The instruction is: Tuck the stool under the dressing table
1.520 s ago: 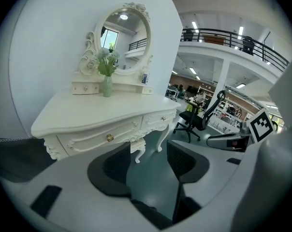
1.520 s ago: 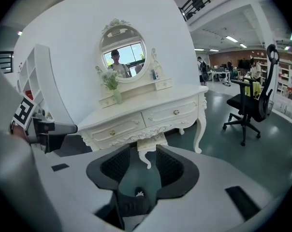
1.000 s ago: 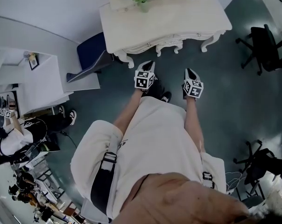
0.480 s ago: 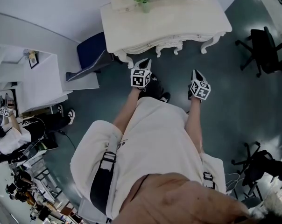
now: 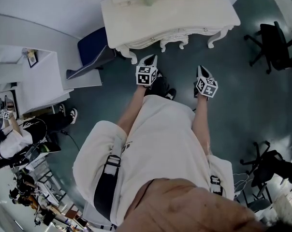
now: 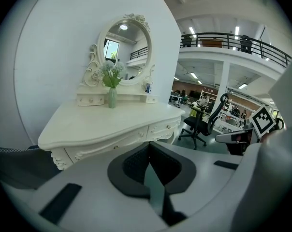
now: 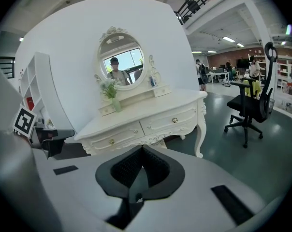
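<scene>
The white dressing table [image 5: 170, 13] stands against the wall ahead, with an oval mirror [image 7: 119, 57] and a vase of flowers [image 6: 111, 81] on it. Between its legs, a white carved stool [image 5: 172, 42] sits under the top; only its front rail and two short legs show. In the right gripper view the stool [image 7: 155, 140] is a carved edge below the drawers. My left gripper [image 5: 151, 58] and right gripper [image 5: 200, 69] hover side by side in front of the table, apart from it. Both are shut and hold nothing, as the left gripper [image 6: 148, 149] and right gripper [image 7: 142, 151] show in their own views.
A black office chair [image 5: 274, 45] stands to the right of the table. A blue seat [image 5: 95, 50] and a white shelf unit [image 5: 37, 81] are at its left. A person [image 5: 20, 139] sits at far left. Another chair base [image 5: 269, 166] is at lower right.
The right gripper has drifted a little to the right, away from the left one. The left gripper has edged slightly toward the table. The table and stool have not moved.
</scene>
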{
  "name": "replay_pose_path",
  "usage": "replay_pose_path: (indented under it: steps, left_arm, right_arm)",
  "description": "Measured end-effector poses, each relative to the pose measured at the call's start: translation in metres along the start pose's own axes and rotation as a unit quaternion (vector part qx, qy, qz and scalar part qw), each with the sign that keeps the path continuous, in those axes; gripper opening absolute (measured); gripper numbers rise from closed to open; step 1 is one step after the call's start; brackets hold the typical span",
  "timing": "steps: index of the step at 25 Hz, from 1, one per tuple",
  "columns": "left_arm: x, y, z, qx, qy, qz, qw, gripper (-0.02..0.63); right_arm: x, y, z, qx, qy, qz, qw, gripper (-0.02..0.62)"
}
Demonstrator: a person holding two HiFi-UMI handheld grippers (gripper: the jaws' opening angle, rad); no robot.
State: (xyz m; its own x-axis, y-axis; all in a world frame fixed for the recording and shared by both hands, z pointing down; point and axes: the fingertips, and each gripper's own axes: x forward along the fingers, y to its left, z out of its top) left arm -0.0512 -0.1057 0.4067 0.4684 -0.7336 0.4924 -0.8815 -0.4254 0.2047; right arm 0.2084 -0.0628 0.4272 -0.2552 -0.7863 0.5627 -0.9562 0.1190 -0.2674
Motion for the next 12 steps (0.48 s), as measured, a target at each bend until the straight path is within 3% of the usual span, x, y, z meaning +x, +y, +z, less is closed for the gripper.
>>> replay_pose_path:
  steps: [12]
  left_arm:
    - [-0.008, 0.008, 0.002, 0.007, -0.008, 0.024, 0.9996, 0.015]
  right_arm:
    - [-0.001, 0.013, 0.005, -0.048, 0.0, 0.005, 0.999, 0.043]
